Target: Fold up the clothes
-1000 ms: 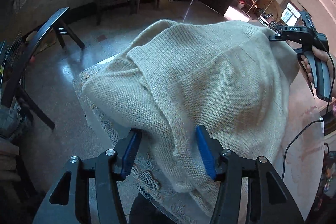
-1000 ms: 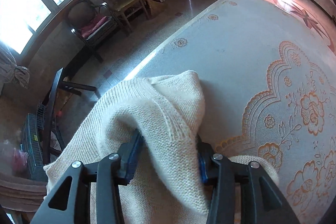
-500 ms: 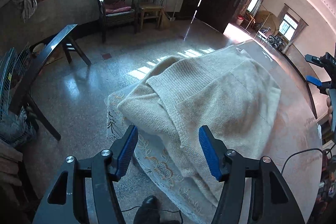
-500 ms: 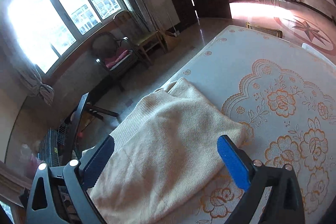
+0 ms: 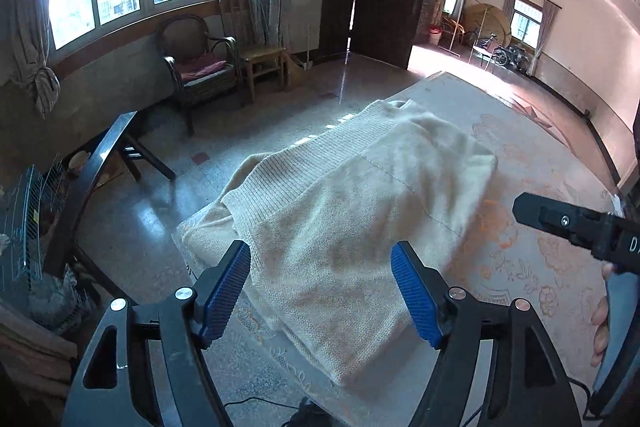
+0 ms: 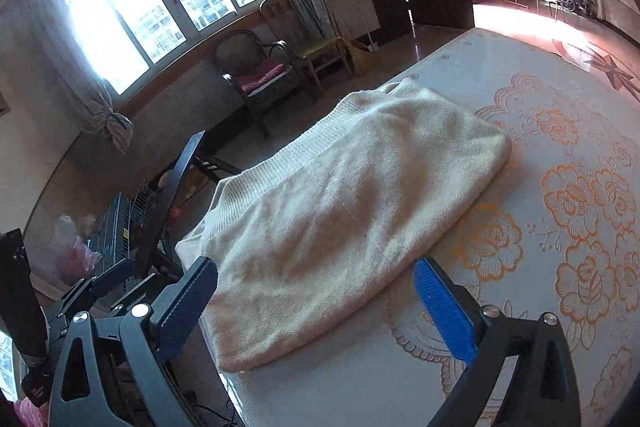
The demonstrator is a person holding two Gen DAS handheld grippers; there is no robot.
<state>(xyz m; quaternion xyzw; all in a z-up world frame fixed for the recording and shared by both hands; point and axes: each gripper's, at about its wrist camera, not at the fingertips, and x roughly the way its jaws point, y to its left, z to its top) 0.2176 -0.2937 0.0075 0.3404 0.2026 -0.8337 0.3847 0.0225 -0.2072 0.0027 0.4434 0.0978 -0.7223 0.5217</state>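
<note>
Released since a second ago, the cream sweater lies folded at the table's near-left corner. Left gripper jaws are opening, right gripper jaws wide, both empty. Best next: smooth the overhanging ribbed edge inward.

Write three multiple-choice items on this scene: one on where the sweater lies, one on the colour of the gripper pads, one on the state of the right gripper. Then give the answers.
1. Where does the sweater lie?
A. on the floor
B. on the table, by its edge
C. on a chair

2. What colour are the pads?
A. blue
B. red
C. white

3. What state is the right gripper in?
A. shut on the sweater
B. shut on nothing
C. open, nothing held

Answers:
1 B: it rests folded on the flowered cloth near the table's edge.
2 A: both wrist views show blue ribbed pads.
3 C: its pads stand wide apart, clear of the sweater.
</note>
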